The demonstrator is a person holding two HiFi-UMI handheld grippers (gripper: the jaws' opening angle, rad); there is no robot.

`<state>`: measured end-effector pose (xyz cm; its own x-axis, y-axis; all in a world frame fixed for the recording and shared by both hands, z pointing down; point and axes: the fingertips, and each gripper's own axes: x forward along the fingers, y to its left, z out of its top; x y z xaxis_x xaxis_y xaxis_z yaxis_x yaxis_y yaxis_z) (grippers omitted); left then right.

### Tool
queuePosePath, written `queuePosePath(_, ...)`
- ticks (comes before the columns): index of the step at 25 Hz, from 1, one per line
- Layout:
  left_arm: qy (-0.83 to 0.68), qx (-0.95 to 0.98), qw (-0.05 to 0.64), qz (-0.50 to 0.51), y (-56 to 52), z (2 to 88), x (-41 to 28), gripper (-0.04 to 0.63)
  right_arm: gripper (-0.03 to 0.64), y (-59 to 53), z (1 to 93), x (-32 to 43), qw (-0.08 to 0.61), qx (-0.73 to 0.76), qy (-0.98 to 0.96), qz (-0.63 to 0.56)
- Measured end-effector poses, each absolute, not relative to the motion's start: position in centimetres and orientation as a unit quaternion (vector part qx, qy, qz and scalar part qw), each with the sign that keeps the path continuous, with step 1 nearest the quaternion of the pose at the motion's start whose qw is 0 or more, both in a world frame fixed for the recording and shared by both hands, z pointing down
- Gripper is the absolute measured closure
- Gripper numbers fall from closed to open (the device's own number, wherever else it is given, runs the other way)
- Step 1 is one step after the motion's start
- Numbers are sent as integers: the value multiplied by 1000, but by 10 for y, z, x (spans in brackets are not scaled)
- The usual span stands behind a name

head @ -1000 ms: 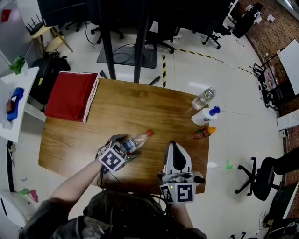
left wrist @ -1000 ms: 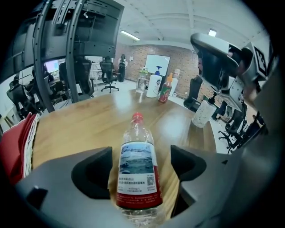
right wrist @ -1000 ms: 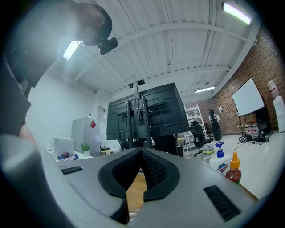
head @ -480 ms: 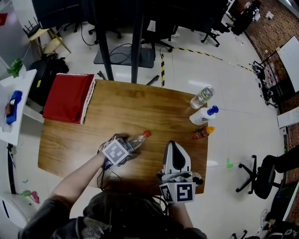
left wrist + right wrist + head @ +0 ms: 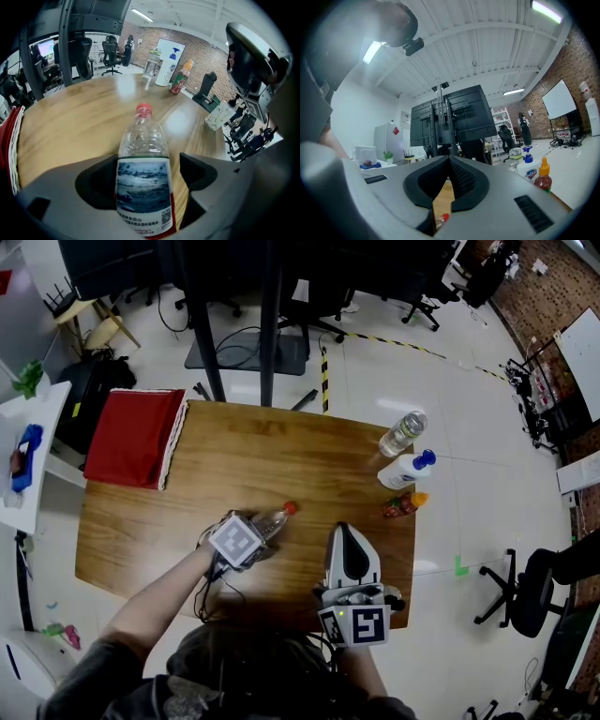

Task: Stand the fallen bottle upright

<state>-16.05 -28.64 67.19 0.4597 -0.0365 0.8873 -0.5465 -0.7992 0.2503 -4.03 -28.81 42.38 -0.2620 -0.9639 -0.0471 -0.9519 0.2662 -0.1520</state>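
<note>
While jaws of the right gripper (image 5: pixel 449 163) touch, the left gripper (image 5: pixel 145 172) pinches the clear bottle (image 5: pixel 142 140).

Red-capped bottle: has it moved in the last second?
Yes. The left gripper, shut on the bottle, carried its body away from the table's near edge toward the cap, which hardly shifted; it seems to be tipping upright.

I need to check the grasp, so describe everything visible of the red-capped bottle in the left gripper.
The bottle is clear plastic with a red cap, a ribbed shoulder and a printed landscape label with a red lower band. The left gripper clamps its labelled body from both sides. It is not upright: it points cap-first away from the person, over the wooden table. Whether it touches the wood cannot be told.
</note>
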Motion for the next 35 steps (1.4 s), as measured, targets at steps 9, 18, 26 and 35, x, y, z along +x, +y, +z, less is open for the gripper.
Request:
queuePosePath(9,-190,794,253,518,-297,679,-169,168,607,-287,426,-38,64,-603,794,-49)
queuePosePath(18,-209,793,233,522,-303,681,-161,224,607,-280,426,-38,58,-597,798,-52)
queuePosePath(26,-213,789,226,530,-302,682,-167,236,607,-274,426,-39,55,-597,799,-50)
queuePosePath(35,-195,793,236,526,-288,682,-161,241,607,-267,424,-39,55,-597,798,-52)
